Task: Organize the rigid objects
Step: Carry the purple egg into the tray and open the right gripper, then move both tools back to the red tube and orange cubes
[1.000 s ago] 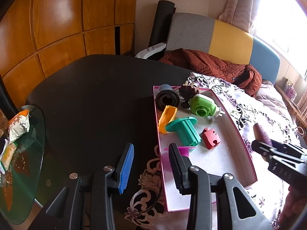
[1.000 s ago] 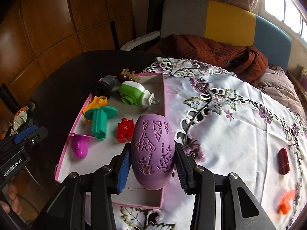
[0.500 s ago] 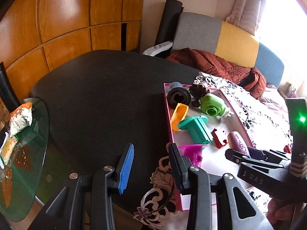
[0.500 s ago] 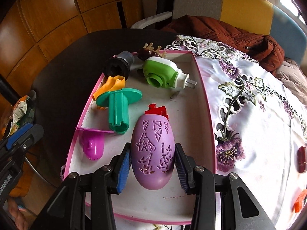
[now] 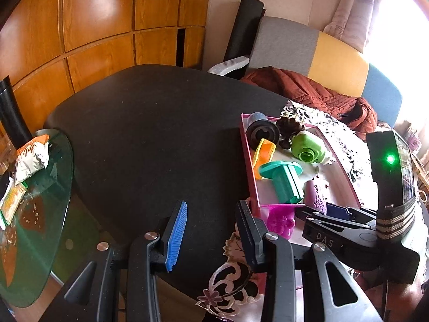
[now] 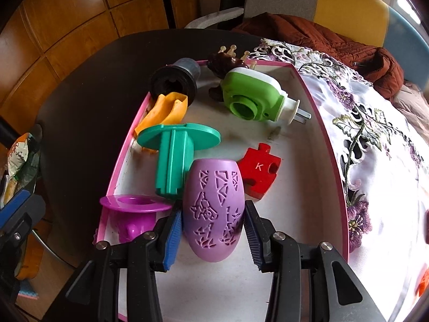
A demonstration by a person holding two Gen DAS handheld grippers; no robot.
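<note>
Glossy wooden panels curve behind a matte black table [image 5: 150, 134], where we see a shallow pink-rimmed tray [image 6: 316, 99] with a smooth white floor. Our right gripper [image 6: 211, 230] is clenched on a lilac egg-shaped shell [image 6: 214, 209] with cut-out patterns, its ribbed pads pressing both flanks, low over the tray. Just ahead of it lie a teal flanged spool [image 6: 174, 158] and a red puzzle-shaped block [image 6: 258, 171]; further ahead sits a rounded green plug-in device [image 6: 252, 99]. A magenta funnel-like cup [image 6: 134, 212] stands at its left finger. Our left gripper [image 5: 211, 230] hangs empty, jaws parted, over the table edge beside an embroidered cloth [image 5: 230, 281].
</note>
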